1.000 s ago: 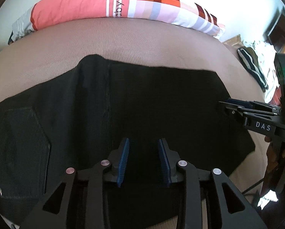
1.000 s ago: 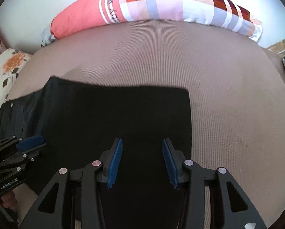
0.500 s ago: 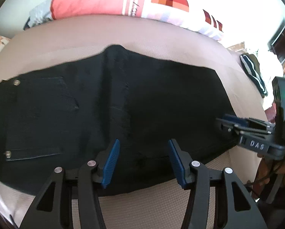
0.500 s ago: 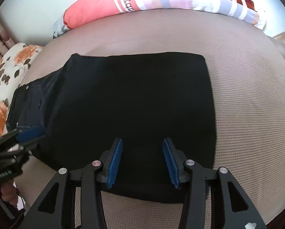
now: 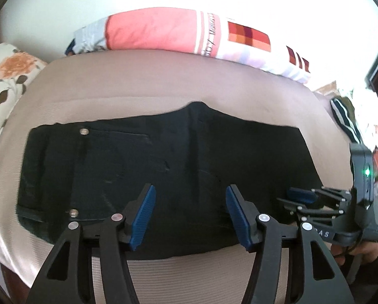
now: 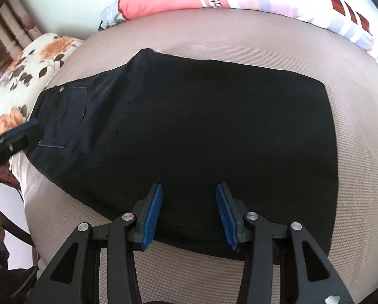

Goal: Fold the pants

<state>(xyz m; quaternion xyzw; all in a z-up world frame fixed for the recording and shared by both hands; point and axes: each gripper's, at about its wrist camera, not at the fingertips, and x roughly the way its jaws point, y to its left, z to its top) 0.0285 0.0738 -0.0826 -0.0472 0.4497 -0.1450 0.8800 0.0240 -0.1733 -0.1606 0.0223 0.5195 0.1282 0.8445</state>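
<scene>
Black pants (image 5: 168, 167) lie folded flat on a beige bed (image 5: 163, 81), waistband and back pocket at the left; they also show in the right wrist view (image 6: 201, 126). My left gripper (image 5: 190, 215) is open and empty, above the near edge of the pants. My right gripper (image 6: 189, 215) is open and empty, above the near edge at the leg end. The right gripper shows at the right of the left wrist view (image 5: 323, 202); a left fingertip (image 6: 24, 131) shows at the left of the right wrist view.
A long pink and checked pillow (image 5: 176, 35) lies along the far edge of the bed. A floral cushion (image 6: 24, 76) is at the left. Striped dark clothing (image 5: 343, 116) lies at the right, by cluttered furniture.
Both grippers have drawn back and up from the pants, so more of the bed shows. The left gripper's fingers have opened wider. The pants lie still.
</scene>
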